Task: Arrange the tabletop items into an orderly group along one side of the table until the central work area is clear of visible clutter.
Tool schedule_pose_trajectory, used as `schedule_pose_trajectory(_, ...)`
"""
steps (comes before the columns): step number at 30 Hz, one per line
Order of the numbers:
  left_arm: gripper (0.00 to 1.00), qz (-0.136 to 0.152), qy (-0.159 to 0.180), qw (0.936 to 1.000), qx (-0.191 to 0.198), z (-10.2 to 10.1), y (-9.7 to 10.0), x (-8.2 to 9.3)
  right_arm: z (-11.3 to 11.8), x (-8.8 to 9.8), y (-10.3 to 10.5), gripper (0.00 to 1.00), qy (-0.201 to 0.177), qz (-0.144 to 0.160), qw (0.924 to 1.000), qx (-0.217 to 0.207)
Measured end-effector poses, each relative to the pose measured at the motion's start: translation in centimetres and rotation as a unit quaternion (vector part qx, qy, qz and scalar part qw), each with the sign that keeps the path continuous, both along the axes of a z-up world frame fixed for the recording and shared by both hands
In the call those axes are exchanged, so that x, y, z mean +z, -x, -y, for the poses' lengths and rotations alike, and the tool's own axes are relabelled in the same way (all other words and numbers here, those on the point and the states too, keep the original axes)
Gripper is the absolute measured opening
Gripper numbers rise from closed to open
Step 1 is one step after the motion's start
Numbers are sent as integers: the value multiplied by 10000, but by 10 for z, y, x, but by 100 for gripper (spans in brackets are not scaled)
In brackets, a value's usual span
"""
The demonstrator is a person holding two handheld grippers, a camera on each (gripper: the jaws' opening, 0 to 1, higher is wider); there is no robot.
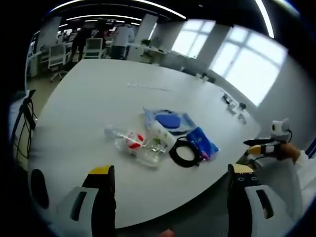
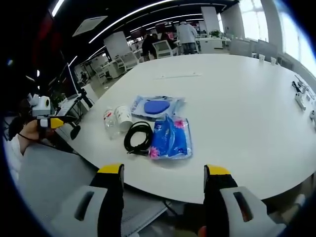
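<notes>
A cluster of items lies near the edge of the white table [image 1: 94, 103] [image 2: 242, 103]. It holds a clear plastic bottle [image 1: 127, 141] [image 2: 109, 121], a white cup [image 1: 162, 135] [image 2: 123, 117], a coiled black cable [image 1: 184, 152] [image 2: 138, 137], a blue packet with pink prints [image 1: 203, 142] [image 2: 171, 138] and a clear bag with a blue disc [image 1: 169, 120] [image 2: 157, 106]. My left gripper [image 1: 171, 170] [image 2: 52, 122] is open, off the table, short of the cluster. My right gripper [image 2: 164, 170] [image 1: 268, 146] is also open, off the table's edge, with nothing between its jaws.
Small dark and white devices [image 1: 233, 104] [image 2: 301, 96] lie near the far edge of the table. A thin pale strip [image 1: 148, 87] [image 2: 178, 75] lies further in on the table. Office chairs, desks and standing people [image 1: 121, 40] [image 2: 186, 33] fill the background.
</notes>
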State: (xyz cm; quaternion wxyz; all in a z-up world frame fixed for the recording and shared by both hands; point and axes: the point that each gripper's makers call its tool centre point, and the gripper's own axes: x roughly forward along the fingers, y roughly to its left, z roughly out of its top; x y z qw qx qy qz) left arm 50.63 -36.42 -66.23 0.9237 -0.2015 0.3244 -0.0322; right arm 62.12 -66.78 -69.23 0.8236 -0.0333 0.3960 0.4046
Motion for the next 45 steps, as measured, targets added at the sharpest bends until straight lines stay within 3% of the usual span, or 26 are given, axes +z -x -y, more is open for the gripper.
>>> schedule_pose_trajectory(11, 90, -66, 167, 9998, 11, -11, 0, -7, -4, 6, 5, 63, 34, 28, 10000, 26)
schedule_pose_trajectory(27, 90, 36, 204, 9997, -107, -2, -2, 6, -14, 9, 3, 63, 60, 118, 9998, 132)
schedule_pose_trajectory(45, 89, 80, 166, 9993, -314, 3, 7, 6, -32, 15, 7, 63, 175, 333, 9987, 336)
